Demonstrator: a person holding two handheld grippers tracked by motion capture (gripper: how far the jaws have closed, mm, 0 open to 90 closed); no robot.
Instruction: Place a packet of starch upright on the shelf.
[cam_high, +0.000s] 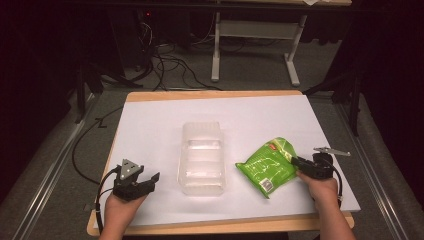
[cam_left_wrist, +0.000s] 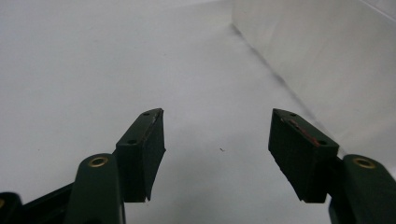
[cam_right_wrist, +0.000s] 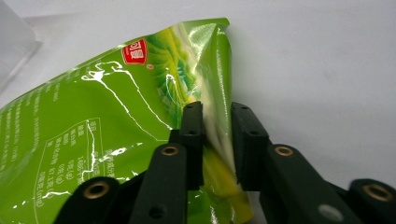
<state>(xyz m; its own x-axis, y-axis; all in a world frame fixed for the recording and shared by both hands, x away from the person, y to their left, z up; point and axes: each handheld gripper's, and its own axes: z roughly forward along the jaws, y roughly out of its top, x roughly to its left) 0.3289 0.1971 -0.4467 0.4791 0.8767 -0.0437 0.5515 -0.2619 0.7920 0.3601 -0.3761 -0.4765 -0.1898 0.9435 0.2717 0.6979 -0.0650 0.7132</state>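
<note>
The left gripper (cam_high: 150, 181) is resting spread and empty near the table's (cam_high: 150, 115) front-left, beside the clear plastic container (cam_high: 201, 157). The right gripper (cam_high: 296, 161) is pinching the green snack bag's (cam_high: 267, 167) edge, right of the container.

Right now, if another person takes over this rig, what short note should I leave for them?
Right gripper: jaws closed on the right edge of the green bag; the bag lies on the white sheet.
Left gripper: open, holding nothing, low over the sheet left of the clear tray.
Things: the tray stands in the middle of the sheet, with nothing visible in it; the bag is to its right, apart from it.
Done: the bag is gripped.
Left: probably lift the bag and put it in the tray; this is only my guess.
</note>
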